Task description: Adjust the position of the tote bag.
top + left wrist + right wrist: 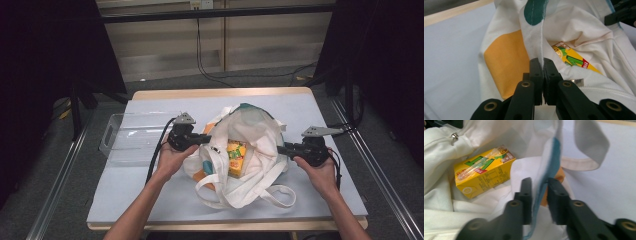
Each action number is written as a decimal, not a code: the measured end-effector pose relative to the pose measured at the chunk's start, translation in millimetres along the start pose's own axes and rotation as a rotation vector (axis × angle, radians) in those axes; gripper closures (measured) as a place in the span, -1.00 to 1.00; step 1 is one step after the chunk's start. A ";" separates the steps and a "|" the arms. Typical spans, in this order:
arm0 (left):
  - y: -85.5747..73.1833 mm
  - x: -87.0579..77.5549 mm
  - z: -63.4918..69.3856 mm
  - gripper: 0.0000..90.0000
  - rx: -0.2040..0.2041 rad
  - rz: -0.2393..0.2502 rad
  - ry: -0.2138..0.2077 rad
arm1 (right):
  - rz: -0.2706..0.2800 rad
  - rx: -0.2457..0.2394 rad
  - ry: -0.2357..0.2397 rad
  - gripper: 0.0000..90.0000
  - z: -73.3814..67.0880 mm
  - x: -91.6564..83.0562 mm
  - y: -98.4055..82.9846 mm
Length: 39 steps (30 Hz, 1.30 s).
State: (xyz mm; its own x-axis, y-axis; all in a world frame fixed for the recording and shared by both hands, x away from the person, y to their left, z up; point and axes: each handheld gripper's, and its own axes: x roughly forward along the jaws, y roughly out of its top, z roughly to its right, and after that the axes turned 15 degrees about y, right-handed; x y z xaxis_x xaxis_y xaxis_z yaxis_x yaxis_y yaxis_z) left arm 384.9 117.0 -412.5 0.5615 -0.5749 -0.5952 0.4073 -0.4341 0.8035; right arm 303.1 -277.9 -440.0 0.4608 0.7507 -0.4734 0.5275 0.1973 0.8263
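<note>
A white cloth tote bag (pixel 255 135) with orange and green patches lies open at the middle of the table. Inside it rests a yellow juice carton (pixel 236 157), on its side (pixel 482 170). My left gripper (pixel 212 141) is at the bag's left rim; in the left gripper view its jaws (pixel 543 62) are shut on the rim's seam, with the carton (pixel 574 60) beyond. My right gripper (pixel 280 148) is at the bag's right rim. In the right gripper view (pixel 539 182) the blue-edged rim hangs loose between jaws that stand apart.
A clear plastic tray (pixel 131 136) stands at the left of the light blue table mat (pixel 150 195), close behind my left hand. The bag's handles (pixel 260 192) loop out toward the front edge. A metal snap (pixel 454 136) shows on the bag's inside.
</note>
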 end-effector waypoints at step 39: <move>8.9 -13.6 -11.1 0.97 0.212 -0.237 0.107 | -0.074 -0.055 -0.017 0.97 16.7 14.4 43.6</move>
State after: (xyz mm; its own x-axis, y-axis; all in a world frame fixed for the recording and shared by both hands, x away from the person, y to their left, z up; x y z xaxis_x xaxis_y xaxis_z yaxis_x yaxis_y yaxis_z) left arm 388.9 128.6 -397.2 0.5465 -0.3692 -0.7517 0.3830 -0.6881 0.6164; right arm 344.7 -269.0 -415.9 0.4345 0.7222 -0.5382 0.5209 0.2859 0.8043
